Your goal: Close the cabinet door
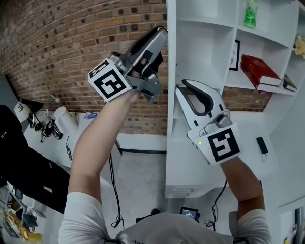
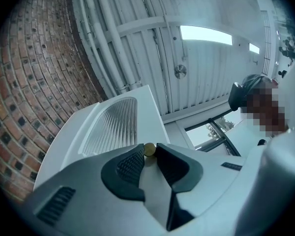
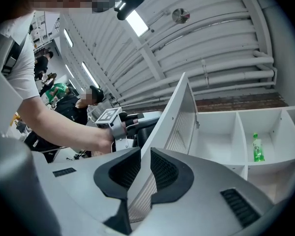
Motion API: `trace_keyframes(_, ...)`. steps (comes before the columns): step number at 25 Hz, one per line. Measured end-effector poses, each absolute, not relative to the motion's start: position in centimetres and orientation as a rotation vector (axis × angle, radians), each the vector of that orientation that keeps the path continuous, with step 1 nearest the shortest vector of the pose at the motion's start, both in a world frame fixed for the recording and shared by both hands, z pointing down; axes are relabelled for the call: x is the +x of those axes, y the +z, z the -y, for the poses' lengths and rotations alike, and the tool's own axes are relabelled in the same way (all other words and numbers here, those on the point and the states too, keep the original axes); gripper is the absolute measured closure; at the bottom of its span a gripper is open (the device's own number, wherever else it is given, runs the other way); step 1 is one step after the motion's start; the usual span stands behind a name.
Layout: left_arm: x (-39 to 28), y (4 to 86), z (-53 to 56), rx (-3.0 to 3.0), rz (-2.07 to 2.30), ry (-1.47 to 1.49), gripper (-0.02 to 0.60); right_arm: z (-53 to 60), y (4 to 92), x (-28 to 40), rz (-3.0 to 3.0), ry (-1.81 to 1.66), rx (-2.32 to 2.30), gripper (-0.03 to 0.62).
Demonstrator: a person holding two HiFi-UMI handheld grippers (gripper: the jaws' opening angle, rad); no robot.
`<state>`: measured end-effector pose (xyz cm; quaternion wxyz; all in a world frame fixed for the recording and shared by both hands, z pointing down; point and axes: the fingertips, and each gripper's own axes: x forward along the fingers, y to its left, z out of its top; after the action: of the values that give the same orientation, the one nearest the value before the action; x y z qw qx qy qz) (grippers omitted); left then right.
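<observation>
The white cabinet door (image 1: 171, 60) stands open, edge-on to the head view, hinged to the white shelf cabinet (image 1: 206, 32). It has a ribbed glass panel (image 2: 110, 127). My left gripper (image 1: 161, 33) is raised at the door's outer face, shut on the small brass knob (image 2: 149, 149). My right gripper (image 1: 181, 89) is lower, on the cabinet side, its jaws closed over the door's free edge (image 3: 179, 117), so the panel runs between the pads (image 3: 163, 170). The left gripper (image 3: 132, 122) shows beyond the door in the right gripper view.
A brick wall (image 1: 81, 29) is behind the open door. The shelves hold a green bottle (image 1: 250, 10), a red book (image 1: 259, 71) and a small framed picture (image 1: 236, 55). A desk with cables and clutter (image 1: 46, 126) is at lower left. People stand in the background (image 3: 83, 104).
</observation>
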<state>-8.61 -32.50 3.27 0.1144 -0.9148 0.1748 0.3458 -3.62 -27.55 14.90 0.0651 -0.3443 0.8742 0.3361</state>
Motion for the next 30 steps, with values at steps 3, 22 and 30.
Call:
trace_keyframes(3,-8.8,3.3,32.5,-2.679,-0.504,1.008,0.495,27.9,15.1,-4.2,-2.634,1.006,-1.057,0.533)
trace_keyframes(22,-8.5,3.3,32.5,-2.707,-0.446,1.015,0.499,28.5,15.0,-3.7,-2.512,1.060,-1.246,0.533)
trace_keyframes(30,-6.6,3.3,32.5,-2.695,-0.465,0.988,0.502,29.5,15.3,-1.4,-2.484,1.072,-1.233,0.533)
